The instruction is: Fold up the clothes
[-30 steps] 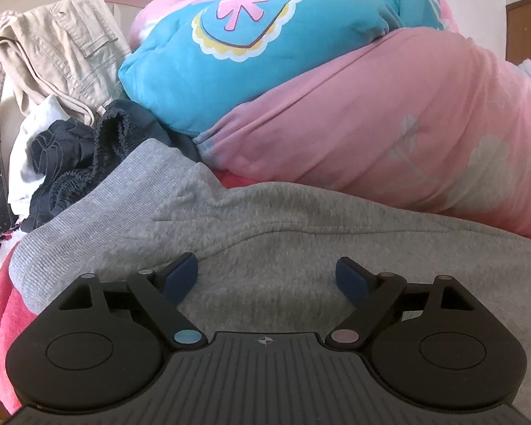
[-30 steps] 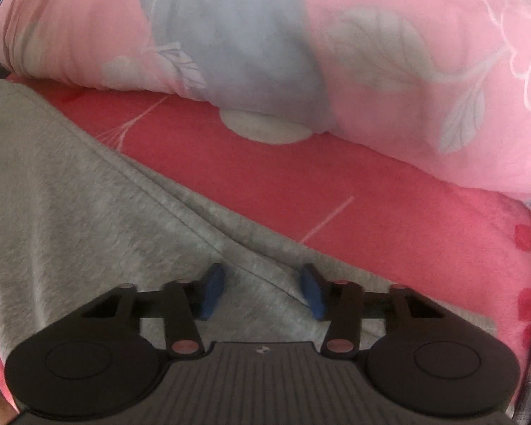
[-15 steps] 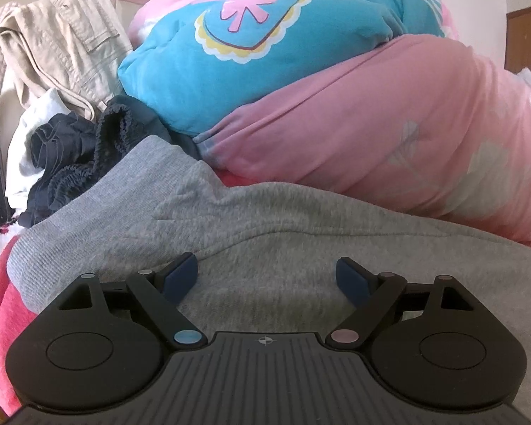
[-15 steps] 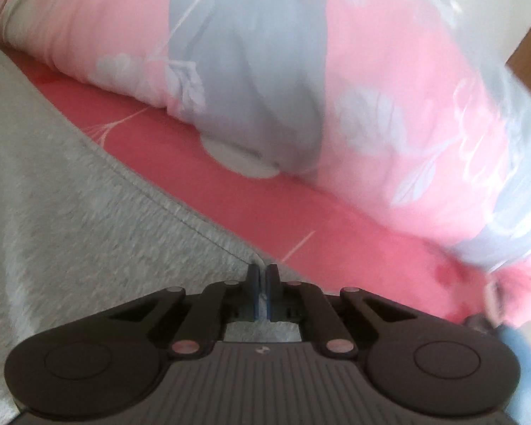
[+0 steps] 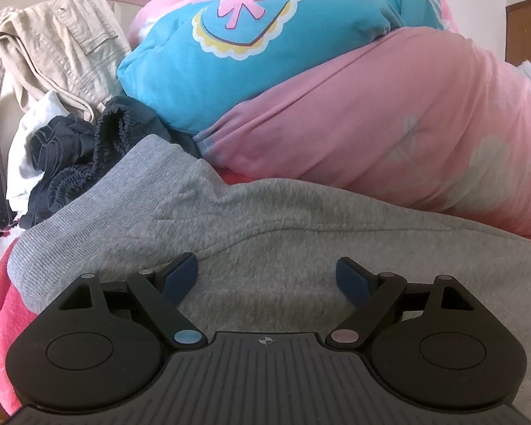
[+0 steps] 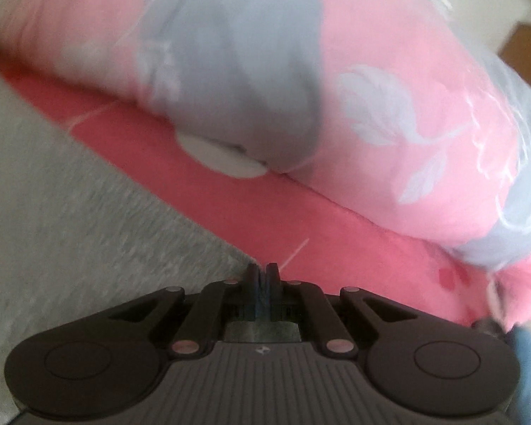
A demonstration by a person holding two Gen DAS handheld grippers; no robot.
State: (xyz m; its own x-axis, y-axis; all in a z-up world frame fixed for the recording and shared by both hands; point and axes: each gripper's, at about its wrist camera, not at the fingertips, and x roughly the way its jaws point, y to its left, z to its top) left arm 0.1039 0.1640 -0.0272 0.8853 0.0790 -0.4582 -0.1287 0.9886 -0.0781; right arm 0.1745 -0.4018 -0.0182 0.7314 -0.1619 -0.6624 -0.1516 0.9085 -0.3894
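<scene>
Since second ago, right gripper (image 6: 262, 276) swung, jaws pinched together on edge of grey garment (image 5: 301, 248) lying flat on red blanket (image 6: 265, 205). Left gripper (image 5: 267, 276) hovers over garment, fingers apart, empty. Risk: thin pinch slips when lifted; pink quilt (image 5: 389, 124) close behind may snag fold.

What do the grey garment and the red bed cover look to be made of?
Grey garment: looks like cotton-type sweatshirt knit, matte and heathered, with a ribbed band at its left edge. Red bed cover: probably plush fleece, going by its soft fuzzy nap; motion blur leaves that uncertain.
</scene>
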